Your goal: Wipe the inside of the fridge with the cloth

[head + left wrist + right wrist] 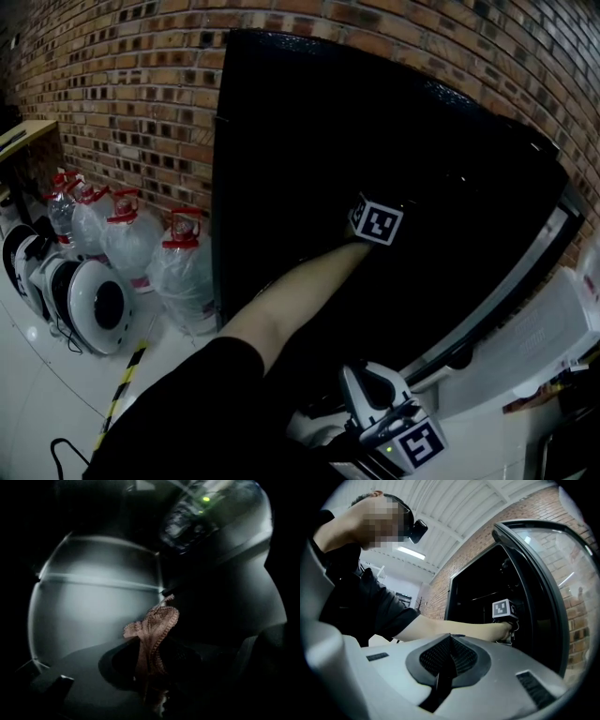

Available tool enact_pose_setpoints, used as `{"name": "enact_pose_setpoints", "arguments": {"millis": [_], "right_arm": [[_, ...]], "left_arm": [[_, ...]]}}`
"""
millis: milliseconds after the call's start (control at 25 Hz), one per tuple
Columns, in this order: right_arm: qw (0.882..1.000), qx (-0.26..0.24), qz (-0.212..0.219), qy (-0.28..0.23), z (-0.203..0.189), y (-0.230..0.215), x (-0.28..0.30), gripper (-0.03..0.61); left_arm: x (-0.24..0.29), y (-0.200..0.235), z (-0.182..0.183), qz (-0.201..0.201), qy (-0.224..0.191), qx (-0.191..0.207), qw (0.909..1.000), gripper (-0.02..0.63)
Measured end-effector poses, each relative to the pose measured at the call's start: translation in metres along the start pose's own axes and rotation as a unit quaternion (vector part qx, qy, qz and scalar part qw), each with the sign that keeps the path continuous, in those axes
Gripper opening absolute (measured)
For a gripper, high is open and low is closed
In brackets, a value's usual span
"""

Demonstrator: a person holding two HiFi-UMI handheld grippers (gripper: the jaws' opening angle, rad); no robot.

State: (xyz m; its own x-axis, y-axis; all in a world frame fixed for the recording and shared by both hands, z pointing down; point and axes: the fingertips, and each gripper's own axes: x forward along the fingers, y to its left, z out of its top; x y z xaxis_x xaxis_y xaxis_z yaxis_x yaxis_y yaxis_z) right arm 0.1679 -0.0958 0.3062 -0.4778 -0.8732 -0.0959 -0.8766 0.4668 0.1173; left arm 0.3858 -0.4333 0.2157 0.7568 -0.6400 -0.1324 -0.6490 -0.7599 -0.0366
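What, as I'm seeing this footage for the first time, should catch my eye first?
The black fridge stands open against the brick wall, and the person's bare left arm reaches into its dark inside. There the left gripper has its jaws shut on a crumpled pinkish cloth before a pale rear wall. Clear water jugs with red caps stand on the floor left of it.
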Motion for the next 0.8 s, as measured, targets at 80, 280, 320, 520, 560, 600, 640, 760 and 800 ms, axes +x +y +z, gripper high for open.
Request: {"name": "enact_pose_setpoints", "arguments": {"millis": [80, 280, 320, 520, 560, 600, 640, 760, 800], "right_arm": [[1.000, 0.002, 0.001, 0.002, -0.002, -0.001, 0.002, 0.005], [1.000, 0.003, 0.000, 0.001, 0.000, 0.000, 0.003, 0.006], [1.000, 0.004, 0.000, 0.000, 0.001, 0.000, 0.003, 0.006], [1.000, 0.008, 0.003, -0.002, -0.001, 0.004, 0.005, 0.006], [1.000, 0.008, 0.005, -0.002, 0.000, 0.005, 0.006, 0.006], [1.000, 0.008, 0.007, -0.003, 0.000, 0.006, 0.007, 0.006], [1.000, 0.007, 0.010, -0.003, 0.000, 0.007, 0.009, 0.005], [1.000, 0.003, 0.019, -0.004, 0.003, 0.012, 0.012, 0.006], [1.000, 0.002, 0.021, -0.004, 0.003, 0.014, 0.013, 0.006]], "left_arm": [[0.001, 0.009, -0.002, 0.007, 0.004, -0.004, 1.0000, 0.132], [-0.001, 0.023, -0.001, 0.006, 0.007, -0.001, 1.0000, 0.133], [-0.002, 0.026, -0.002, 0.007, 0.009, -0.002, 0.9999, 0.133], [-0.011, 0.047, -0.003, 0.022, 0.012, 0.001, 0.9997, 0.133], [-0.013, 0.053, -0.003, 0.026, 0.012, 0.002, 0.9996, 0.133], [-0.015, 0.059, -0.002, 0.030, 0.012, 0.004, 0.9995, 0.133], [-0.018, 0.065, -0.002, 0.034, 0.012, 0.005, 0.9993, 0.133], [-0.023, 0.079, -0.002, 0.039, 0.013, 0.006, 0.9991, 0.133], [-0.025, 0.083, -0.002, 0.041, 0.014, 0.007, 0.9991, 0.133]]}}
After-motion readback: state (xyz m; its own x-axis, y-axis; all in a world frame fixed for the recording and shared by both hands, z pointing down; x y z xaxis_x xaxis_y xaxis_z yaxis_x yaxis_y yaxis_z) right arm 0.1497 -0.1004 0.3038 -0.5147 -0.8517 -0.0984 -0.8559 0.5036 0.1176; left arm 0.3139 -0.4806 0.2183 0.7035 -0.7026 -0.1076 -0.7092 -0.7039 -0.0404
